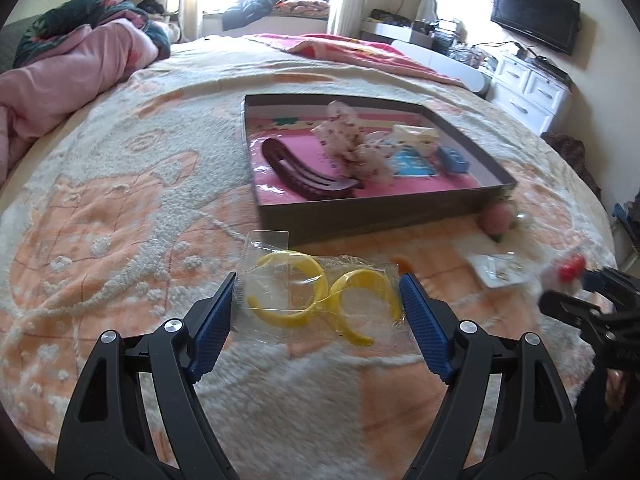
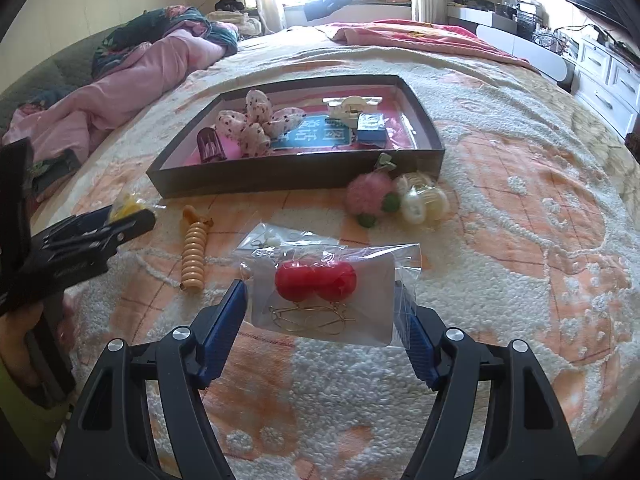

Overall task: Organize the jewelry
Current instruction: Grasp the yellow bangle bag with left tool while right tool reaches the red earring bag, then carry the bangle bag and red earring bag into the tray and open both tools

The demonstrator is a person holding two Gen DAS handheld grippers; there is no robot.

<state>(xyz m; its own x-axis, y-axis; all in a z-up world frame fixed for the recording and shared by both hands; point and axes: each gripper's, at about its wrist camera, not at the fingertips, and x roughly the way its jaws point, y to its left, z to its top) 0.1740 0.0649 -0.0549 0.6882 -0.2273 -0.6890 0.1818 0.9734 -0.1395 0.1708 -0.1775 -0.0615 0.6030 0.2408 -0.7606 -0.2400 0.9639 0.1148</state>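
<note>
Pickup step judged in hand: yellow-hoop packet and red-earring packet are bracketed by wide fingers, unclosed; closing, then carrying to the far box, is called for.

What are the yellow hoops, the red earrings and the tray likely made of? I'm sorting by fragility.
Yellow hoops: probably glossy plastic, evenly coloured, sealed in a clear film bag. Red earrings: smooth red balls, plastic or resin by the look, on thin gold-coloured wire hooks, bagged on a white card. Tray: seemingly matte dark cardboard with thin, straight walls.
</note>
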